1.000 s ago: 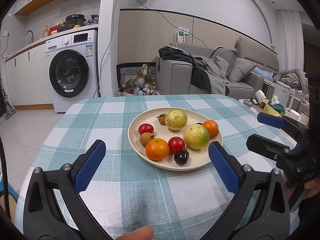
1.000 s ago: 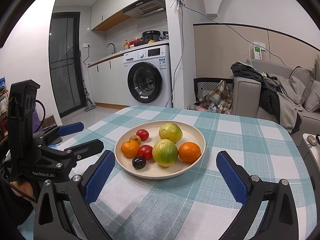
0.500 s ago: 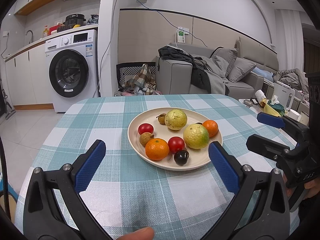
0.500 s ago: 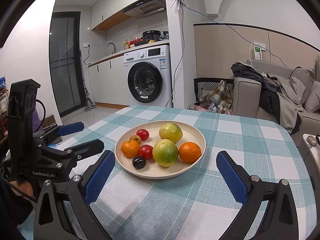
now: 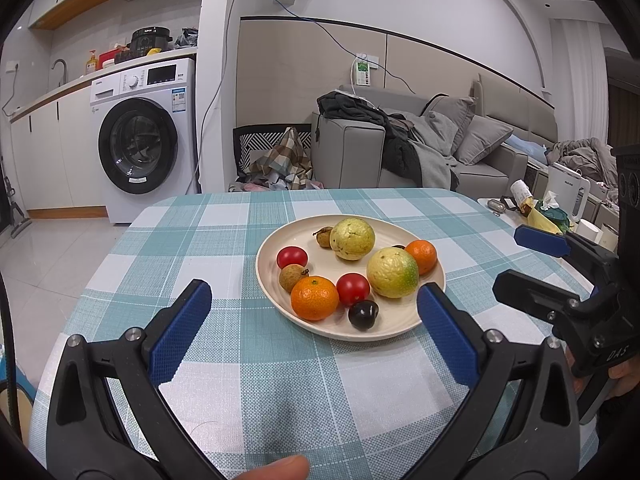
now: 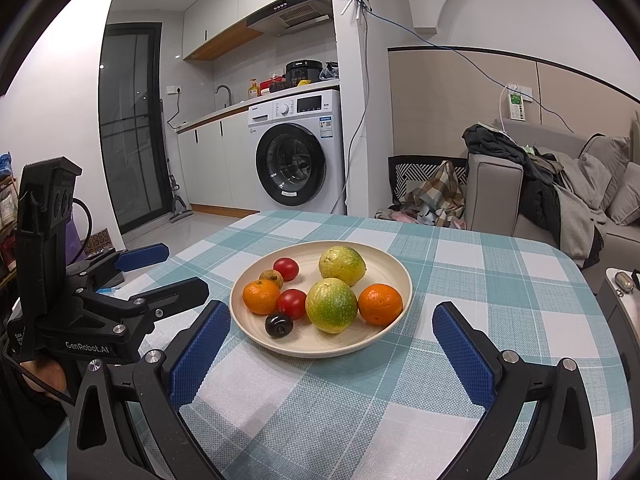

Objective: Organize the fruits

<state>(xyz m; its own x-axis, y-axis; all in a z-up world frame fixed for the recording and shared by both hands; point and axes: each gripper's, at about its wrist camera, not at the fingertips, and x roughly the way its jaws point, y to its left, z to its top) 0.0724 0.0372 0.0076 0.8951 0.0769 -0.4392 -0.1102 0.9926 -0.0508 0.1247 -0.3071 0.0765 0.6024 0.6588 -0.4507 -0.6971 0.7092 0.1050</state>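
Left tongs and right tongs both stand wide open and hold nothing, each poised on the near side of the plate with pads clear of its rim. Table: checked cloth, plate set about mid-surface; the cloth may slide or ruck if the rim is nudged. All fruit lies on the plate. Two green-yellow fruits sit toward its middle and far side; being round, they are judged liable to roll once a neighbour is lifted. Two oranges lie at the near-left and right rim, close to the edge, so a push could tip one onto the cloth. Two tomatoes touch or nearly touch neighbours; a hard squeeze would likely split them. Two brown fruits and the dark plum are small and crowded, so wide jaws risk catching two at once.
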